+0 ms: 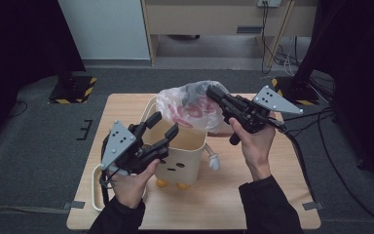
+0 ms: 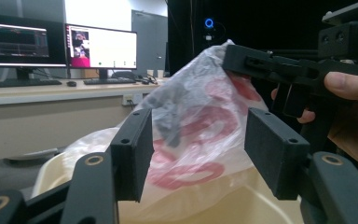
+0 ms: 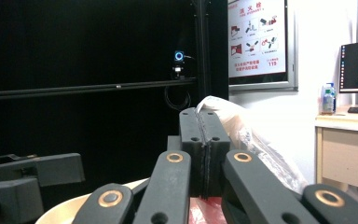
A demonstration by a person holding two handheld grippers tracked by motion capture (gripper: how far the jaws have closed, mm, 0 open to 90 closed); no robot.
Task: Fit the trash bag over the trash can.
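Left tool (image 1: 161, 127) hangs over the near left part of the bin's mouth with its jaws spread and nothing between them, no pad touching plastic. Seen along those jaws in the left gripper view, the bag (image 2: 200, 135) lies straight ahead and a little above, so the coming move turns on that one line: forward and slightly up from the left tool (image 2: 193, 149) to the plastic.

Taking the bin (image 1: 187, 151) as the landmark, a cream tub with a small face on its front, standing mid-bench (image 1: 253, 195): the clear bag (image 1: 195, 109) printed in red rises out of the far side of its mouth and leans toward the far right. Its lower part sits down inside the bin, while its top corner is lifted above the far right rim.

That corner is pinched by the right tool (image 1: 209, 90), whose jaws are pressed together on the thin film; in the right gripper view the pads (image 3: 193, 154) meet with no gap and the plastic (image 3: 242, 135) bulges just behind them.

My reading is that the bag's long axis runs from the bin's mouth up to that pinched corner, and the slack near side, facing the left tool, is the part within easy reach. The left hand (image 1: 131, 183) is nearer to it than any other free grip.
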